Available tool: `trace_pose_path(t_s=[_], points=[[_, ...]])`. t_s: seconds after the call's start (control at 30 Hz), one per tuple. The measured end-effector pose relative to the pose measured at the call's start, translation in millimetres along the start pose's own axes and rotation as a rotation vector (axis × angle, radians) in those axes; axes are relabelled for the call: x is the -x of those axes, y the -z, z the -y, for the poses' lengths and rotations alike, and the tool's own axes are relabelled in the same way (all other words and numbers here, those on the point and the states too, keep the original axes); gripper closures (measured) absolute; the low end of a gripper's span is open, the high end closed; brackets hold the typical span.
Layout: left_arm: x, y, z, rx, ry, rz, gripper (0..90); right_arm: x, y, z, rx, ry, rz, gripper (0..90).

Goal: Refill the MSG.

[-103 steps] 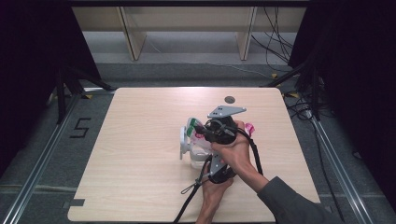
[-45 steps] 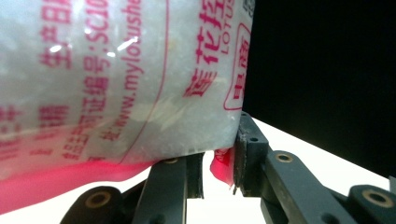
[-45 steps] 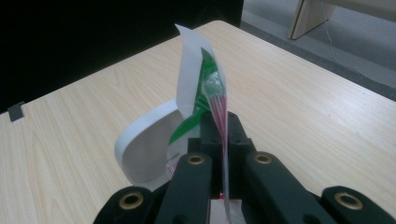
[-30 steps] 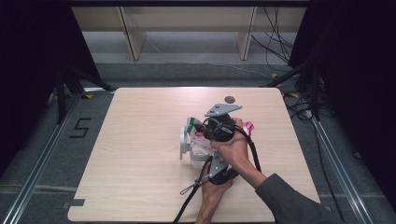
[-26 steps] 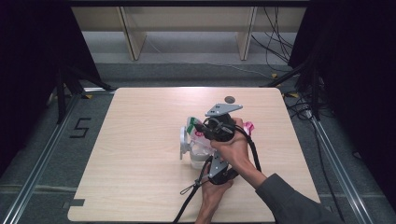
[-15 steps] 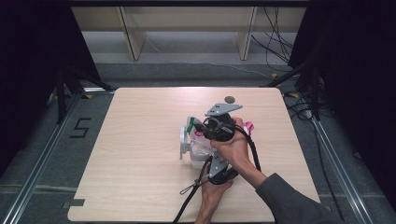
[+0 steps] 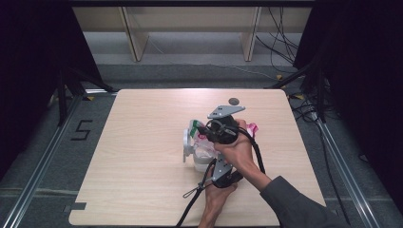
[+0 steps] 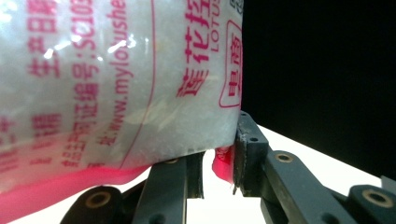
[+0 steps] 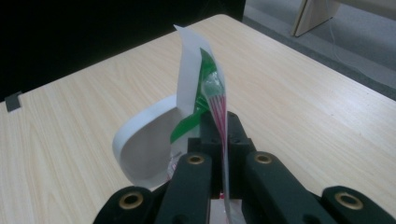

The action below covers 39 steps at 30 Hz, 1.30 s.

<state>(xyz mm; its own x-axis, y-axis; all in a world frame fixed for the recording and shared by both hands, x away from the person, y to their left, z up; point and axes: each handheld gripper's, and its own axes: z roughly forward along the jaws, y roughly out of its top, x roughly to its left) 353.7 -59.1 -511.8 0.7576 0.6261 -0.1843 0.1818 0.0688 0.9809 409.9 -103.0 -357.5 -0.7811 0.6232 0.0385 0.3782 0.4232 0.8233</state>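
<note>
1. Unchanged against the earlier frames: both hands in the same place near the middle of the table (image 7: 142, 190), same hold on the bag (image 7: 205, 151), no visible shift.
2. Right gripper (image 7: 200, 134): jaws fully closed, pinching the thin top edge (image 9: 212, 88) of the bag flat between the pads. Edge standing upright out of the jaws in the right gripper view.
3. Left gripper (image 8: 219, 156): jaws narrowed but not fully closed, clamped on the pink bottom seam (image 8: 223, 167) at a lower corner of the bag. White, grainy filling bulging just above the pads.
4. Bag therefore held off the table between the two grips, long axis running from the left gripper below up to the right gripper above.
5. Deciding relation: white bowl (image 9: 140, 149) just beside and beyond the right jaws, on the side of the top edge and touching or nearly touching the bag; cannot tell which. Right hand nearer to it than the left.
6. Probably next: opening the top edge or tipping toward the bowl, so the upper grip needs to lead and the lower grip only to steady.
</note>
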Motion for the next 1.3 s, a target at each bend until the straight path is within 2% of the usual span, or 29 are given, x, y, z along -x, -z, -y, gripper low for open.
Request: trace_pose_path(t_s=[0.1,0.17,0.2,0.3,0.33,0.5,0.53,0.6,0.67,0.7,0.77,0.8,0.93,0.97,1.07,1.1,1.13,1.2,1.23,1.27,1.3], points=[[0.1,0.7,0.2,-0.002,-0.006,-0.005,75.5,-0.5,0.9,-1.2,-0.008,0.001,-0.001,90.0],[0.2,0.6,0.1,0.001,-0.005,-0.004,75.6,0.4,-0.2,-0.9,0.01,-0.008,-0.016,90.0],[0.2,0.6,0.1,0.001,-0.005,-0.004,75.5,0.5,-0.2,-1.2,0.005,0.009,-0.012,90.0],[-0.1,1.1,-0.2,0.0,-0.011,-0.005,75.6,0.3,0.3,-1.5,0.01,0.012,-0.006,90.0],[-0.1,0.8,-0.2,0.006,-0.009,-0.004,75.5,-0.4,2.1,-1.5,0.001,-0.021,-0.005,90.0],[0.5,2.2,-1.0,0.0,-0.013,-0.004,75.5,1.0,1.8,-1.6,0.011,-0.005,-0.007,90.0],[1.3,3.6,-1.1,-0.014,-0.017,-0.014,75.5,-0.2,-0.6,-0.6,0.024,-0.009,-0.007,90.0],[1.1,3.4,-0.8,-0.01,-0.013,-0.011,75.5,-0.3,0.3,-0.5,0.005,-0.009,-0.01,90.0],[1.2,3.2,-0.7,-0.008,-0.008,-0.011,75.5,-0.7,-2.4,1.5,0.013,-0.021,-0.019,90.0],[1.3,3.4,-0.8,-0.007,-0.011,-0.012,75.5,1.0,-3.3,1.3,0.025,0.004,-0.018,90.0],[1.3,3.7,-0.9,-0.008,-0.014,-0.01,75.5,1.5,-2.4,0.9,0.017,0.008,-0.022,90.0],[1.4,3.6,-1.1,-0.01,-0.012,-0.012,75.5,1.4,-1.6,1.5,0.018,-0.012,-0.022,90.0],[1.2,3.7,-0.9,-0.011,-0.015,-0.012,75.6,2.7,-1.3,1.7,0.021,0.002,-0.024,90.0],[1.3,3.6,-1.0,-0.01,-0.013,-0.013,75.5,1.4,-1.1,2.5,0.024,-0.035,-0.024,90.0],[1.4,3.5,-0.9,-0.009,-0.014,-0.012,75.5,1.7,-1.4,2.7,0.026,-0.027,-0.027,90.0],[1.2,3.7,-0.9,-0.011,-0.015,-0.012,75.5,0.7,-0.6,2.7,0.021,-0.04,-0.025,90.0],[1.2,3.5,-1.0,-0.01,-0.013,-0.012,75.6,1.7,-0.7,2.6,0.023,-0.027,-0.025,90.0],[1.6,3.4,-1.2,-0.007,-0.011,-0.011,75.6,0.6,-0.2,2.8,0.024,-0.042,-0.026,90.0],[4.7,1.7,-1.0,0.024,0.024,0.0,75.5,0.8,-0.4,2.6,0.025,-0.033,-0.025,90.0],[1.7,3.7,-1.4,-0.006,-0.014,-0.009,75.5,0.8,-0.4,2.6,0.025,-0.033,-0.025,90.0],[1.5,3.6,-1.5,-0.005,-0.013,-0.009,75.6,1.7,-0.7,2.7,0.037,-0.035,-0.02,90.0]])
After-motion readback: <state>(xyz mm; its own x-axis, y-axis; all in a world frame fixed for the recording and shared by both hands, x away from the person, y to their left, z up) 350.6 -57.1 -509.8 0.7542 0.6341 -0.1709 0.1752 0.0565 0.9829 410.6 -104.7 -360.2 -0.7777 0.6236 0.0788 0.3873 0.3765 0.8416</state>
